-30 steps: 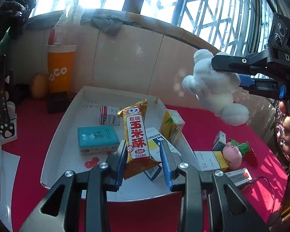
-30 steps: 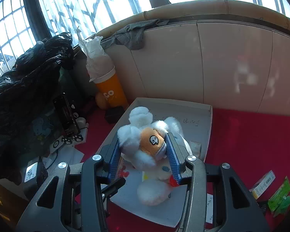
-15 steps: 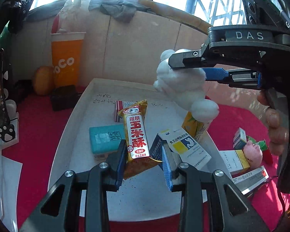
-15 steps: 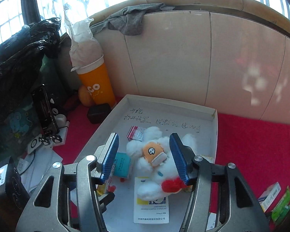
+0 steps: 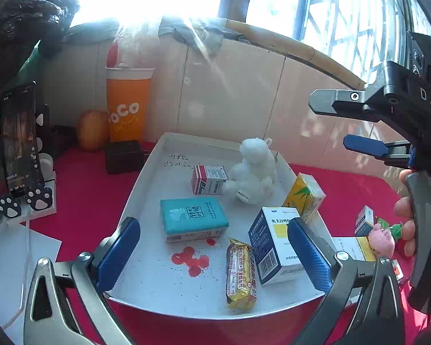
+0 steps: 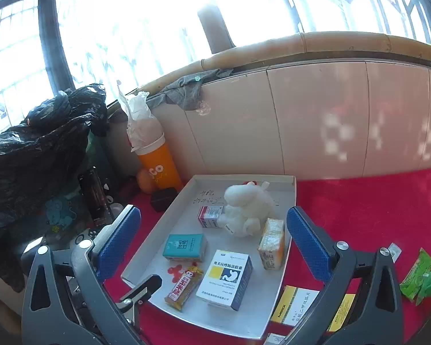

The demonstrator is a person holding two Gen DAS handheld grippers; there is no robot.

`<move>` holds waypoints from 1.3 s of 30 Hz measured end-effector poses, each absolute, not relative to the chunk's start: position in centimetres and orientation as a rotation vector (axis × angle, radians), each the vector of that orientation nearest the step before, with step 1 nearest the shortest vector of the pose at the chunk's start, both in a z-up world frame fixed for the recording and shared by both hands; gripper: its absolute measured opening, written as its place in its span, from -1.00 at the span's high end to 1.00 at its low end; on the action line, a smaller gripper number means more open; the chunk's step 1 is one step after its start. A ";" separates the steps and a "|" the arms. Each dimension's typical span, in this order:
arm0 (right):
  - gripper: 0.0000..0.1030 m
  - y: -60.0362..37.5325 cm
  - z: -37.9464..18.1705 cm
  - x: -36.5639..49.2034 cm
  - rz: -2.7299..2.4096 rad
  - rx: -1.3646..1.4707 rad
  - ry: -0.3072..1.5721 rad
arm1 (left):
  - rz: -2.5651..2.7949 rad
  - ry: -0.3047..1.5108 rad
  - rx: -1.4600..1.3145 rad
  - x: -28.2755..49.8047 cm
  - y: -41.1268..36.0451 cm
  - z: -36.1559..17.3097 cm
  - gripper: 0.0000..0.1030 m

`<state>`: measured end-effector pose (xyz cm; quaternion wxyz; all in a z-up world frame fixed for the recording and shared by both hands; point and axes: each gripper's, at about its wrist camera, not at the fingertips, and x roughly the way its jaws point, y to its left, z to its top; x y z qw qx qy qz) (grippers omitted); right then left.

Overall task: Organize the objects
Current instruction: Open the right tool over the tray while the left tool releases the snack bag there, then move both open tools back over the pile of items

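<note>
Grippers both hang empty above the white tray (image 6: 288, 189): the left gripper (image 5: 212, 256) has its blue pads spread wide over the tray's near edge, and the right gripper (image 6: 214, 241) is just as wide apart, with nothing between its fingers. Inside the tray sit a white plush toy (image 6: 245, 208) at the far end, touching a small red-and-white box (image 6: 211, 215), then a teal packet (image 6: 185, 245), a yellow carton (image 6: 271, 243) leaning at the right wall, a blue-and-white medicine box (image 6: 224, 279) and a yellow snack bar (image 6: 184, 286) near the front.

Out on the red desk (image 6: 359, 207) some things are not yet gathered: a yellow-and-white box (image 6: 297, 304) just beside the tray's right wall, a green packet (image 6: 416, 273) further right, and a pink plush (image 5: 380, 243) near the hand that holds the right gripper.

My guess is the next step is fetching one of these. The flat box looks easiest for the right gripper: come down with the fingers across its narrow sides, clear of the tray wall, close firmly, then lift high enough to pass the rim. Free space is left in the tray's middle, near the red stain (image 5: 191, 260).
</note>
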<state>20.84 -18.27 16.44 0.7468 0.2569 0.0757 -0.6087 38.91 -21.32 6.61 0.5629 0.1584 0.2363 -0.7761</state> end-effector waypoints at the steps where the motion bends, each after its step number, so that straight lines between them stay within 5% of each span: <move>1: -0.99 -17.2 16.9 20.6 -1.340 0.533 0.148 | -1.825 0.560 0.359 39.1 -21.0 6.8 -1.00; 13: -0.99 -2.7 23.1 13.1 -1.628 0.160 -0.212 | -1.888 0.551 0.288 38.1 -18.4 8.6 -1.00; 18: -0.99 -2.1 22.8 9.2 -1.679 0.249 -0.125 | -1.920 0.516 0.285 37.0 -17.6 9.5 -1.00; 39: -1.00 4.8 17.4 -3.7 -1.977 0.501 -0.270 | -2.036 0.422 0.406 31.1 -15.2 11.0 -1.00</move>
